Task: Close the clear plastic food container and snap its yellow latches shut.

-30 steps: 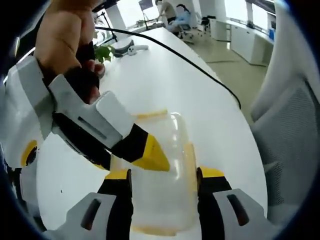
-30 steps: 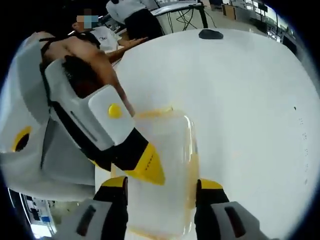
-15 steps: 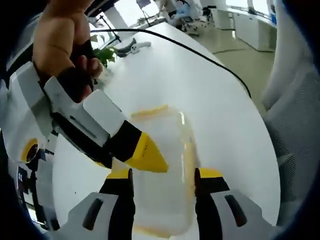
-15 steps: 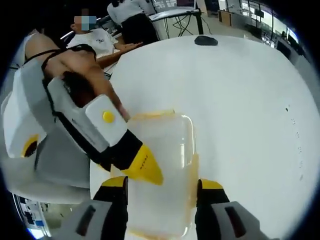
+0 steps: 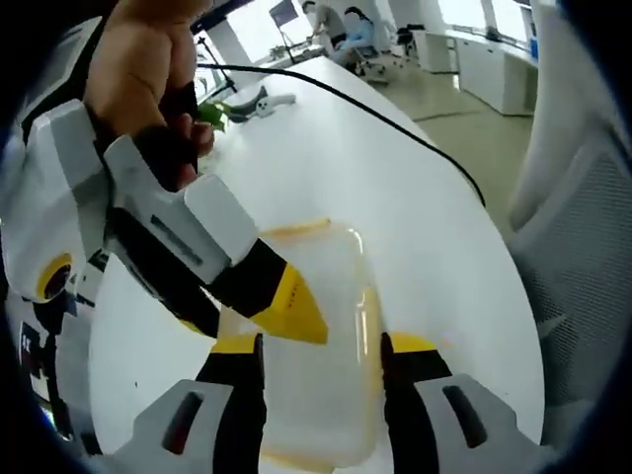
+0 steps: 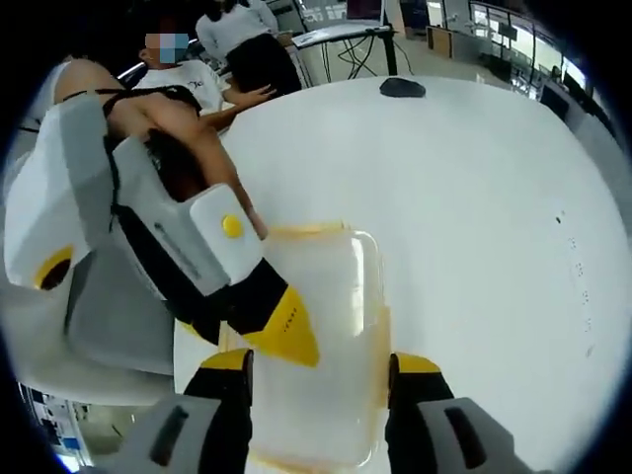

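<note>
The clear plastic food container (image 5: 326, 326) lies with its lid on at the near edge of the white table (image 5: 326, 158). Yellow latches show at its far end (image 5: 296, 229) and right side (image 5: 371, 318). My left gripper (image 5: 321, 344) hangs over it, jaws spread wide, one tip at each long side. The right gripper (image 5: 291, 306), held by a hand, comes in from the left with its yellow tip on the lid. In the right gripper view the container (image 6: 331, 326) lies between the spread jaws of my right gripper (image 6: 321, 361), and the left gripper (image 6: 281, 331) touches the lid.
A black cable (image 5: 395, 123) runs across the table, with a green plant (image 5: 209, 107) and a white tool (image 5: 259, 96) at the far end. A grey chair (image 5: 583, 257) stands on the right. A black mouse (image 6: 403, 88) lies far off, near seated people (image 6: 197, 69).
Both views have shifted a little with the hands. The grippers stay over the container, and the container has not moved.
</note>
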Demonstrator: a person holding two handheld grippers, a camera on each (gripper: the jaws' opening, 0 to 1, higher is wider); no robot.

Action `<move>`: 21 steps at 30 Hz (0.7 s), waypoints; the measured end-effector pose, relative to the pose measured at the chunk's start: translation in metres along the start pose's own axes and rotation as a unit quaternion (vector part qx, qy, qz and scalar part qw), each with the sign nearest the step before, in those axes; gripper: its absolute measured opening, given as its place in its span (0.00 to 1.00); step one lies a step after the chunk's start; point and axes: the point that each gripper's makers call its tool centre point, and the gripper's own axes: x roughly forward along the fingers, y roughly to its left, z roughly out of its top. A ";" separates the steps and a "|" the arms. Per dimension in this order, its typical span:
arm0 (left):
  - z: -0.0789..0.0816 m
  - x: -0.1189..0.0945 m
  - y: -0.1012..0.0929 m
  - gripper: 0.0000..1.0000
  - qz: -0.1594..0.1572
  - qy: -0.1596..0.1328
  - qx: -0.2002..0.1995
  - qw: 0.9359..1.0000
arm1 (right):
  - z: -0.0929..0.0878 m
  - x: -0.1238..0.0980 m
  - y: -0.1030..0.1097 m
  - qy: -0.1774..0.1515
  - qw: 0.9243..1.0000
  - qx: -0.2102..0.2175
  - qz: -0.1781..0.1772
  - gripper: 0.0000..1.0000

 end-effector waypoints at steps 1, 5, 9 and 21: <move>0.001 0.000 -0.001 0.45 -0.008 -0.006 -0.019 1.000 | 0.000 -0.001 0.000 -0.001 1.000 -0.004 -0.007 0.53; 0.004 -0.003 0.004 0.44 -0.035 -0.023 -0.053 0.998 | 0.001 -0.003 0.001 -0.008 1.000 -0.011 -0.025 0.53; 0.006 -0.004 0.003 0.44 -0.059 -0.028 -0.076 0.995 | 0.001 -0.004 0.001 -0.020 0.999 -0.013 -0.047 0.52; 0.010 -0.015 -0.001 0.51 -0.081 -0.049 -0.123 0.988 | -0.002 -0.017 0.011 -0.063 0.991 -0.044 -0.106 0.50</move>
